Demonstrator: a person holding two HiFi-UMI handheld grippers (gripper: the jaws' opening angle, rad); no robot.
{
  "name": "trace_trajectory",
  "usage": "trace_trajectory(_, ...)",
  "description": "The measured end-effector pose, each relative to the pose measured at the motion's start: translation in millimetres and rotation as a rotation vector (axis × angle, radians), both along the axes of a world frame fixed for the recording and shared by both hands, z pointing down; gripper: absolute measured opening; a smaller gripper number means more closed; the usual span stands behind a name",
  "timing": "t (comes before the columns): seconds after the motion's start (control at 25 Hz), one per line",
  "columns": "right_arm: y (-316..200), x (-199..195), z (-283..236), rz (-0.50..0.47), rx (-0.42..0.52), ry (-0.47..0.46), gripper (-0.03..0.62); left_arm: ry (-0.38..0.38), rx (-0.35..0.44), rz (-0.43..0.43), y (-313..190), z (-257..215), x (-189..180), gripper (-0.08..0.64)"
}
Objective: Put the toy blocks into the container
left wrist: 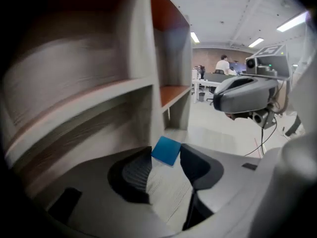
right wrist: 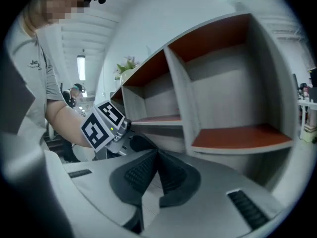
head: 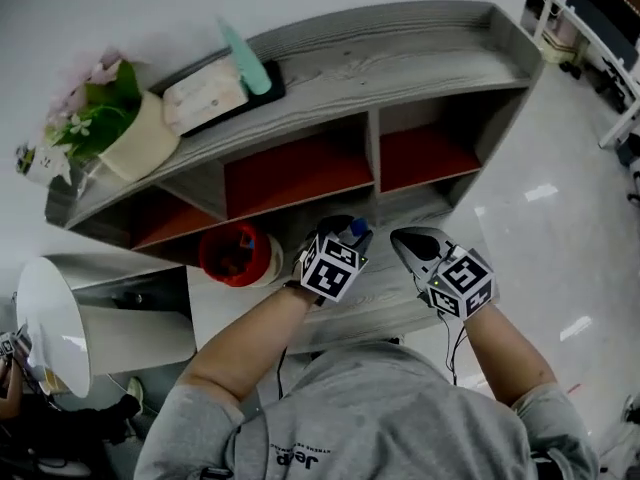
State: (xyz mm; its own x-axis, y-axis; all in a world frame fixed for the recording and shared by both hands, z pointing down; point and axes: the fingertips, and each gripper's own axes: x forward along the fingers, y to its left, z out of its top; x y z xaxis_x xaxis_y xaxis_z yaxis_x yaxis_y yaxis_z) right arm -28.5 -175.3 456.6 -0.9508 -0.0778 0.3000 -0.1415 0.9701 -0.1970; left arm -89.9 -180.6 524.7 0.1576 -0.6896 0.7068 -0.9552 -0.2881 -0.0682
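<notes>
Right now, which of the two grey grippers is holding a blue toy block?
The left grey gripper: a blue square toy block is pinched between its jaws. The right grey gripper has its jaws shut together with nothing between them.

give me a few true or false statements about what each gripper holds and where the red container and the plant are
1. The left gripper grips a blue block. True.
2. The right gripper carries a block too. False: its jaws are closed together with nothing between them.
3. The red container stands on top of the shelf unit. False: it stands lower down, left of the left gripper.
4. A potted plant stands on top of the shelf unit. True.
</notes>
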Motion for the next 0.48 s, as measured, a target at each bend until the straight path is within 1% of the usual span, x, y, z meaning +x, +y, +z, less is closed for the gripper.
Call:
trace_trajectory(0.08, 27.9, -44.9, -8.2, -0.073, 0.014, -0.006, 0.000, -0.008, 0.006, -0.066, 37.8, -12.4, -46.4, 0.215)
trace_trajectory(0.2, 71.2, -113.2, -16.8, -0.208, 0.043, -0.011, 0.000, -0.025, 0.022, -0.198, 95.4, -25.4, -119.5, 0.215)
trace_trajectory(0.28, 99.8, -153.7, -20.1, -0.280, 0.061, -0.011, 0.000, -0.028, 0.022, -0.273, 133.7, -29.2, -162.5, 0.215)
trace_trajectory(0.36, 127.2, -187.0, -21.6, -0.321, 0.068, -0.007, 0.000, -0.019, 0.009, -0.320, 170.1, -29.1, -196.7, 0.215)
trace_trajectory(0.48, 161.2, -227.5, -19.9, -0.369, 0.073, 0.008, 0.000, -0.014, 0.005, -0.364, 210.9, -26.6, -237.1, 0.215)
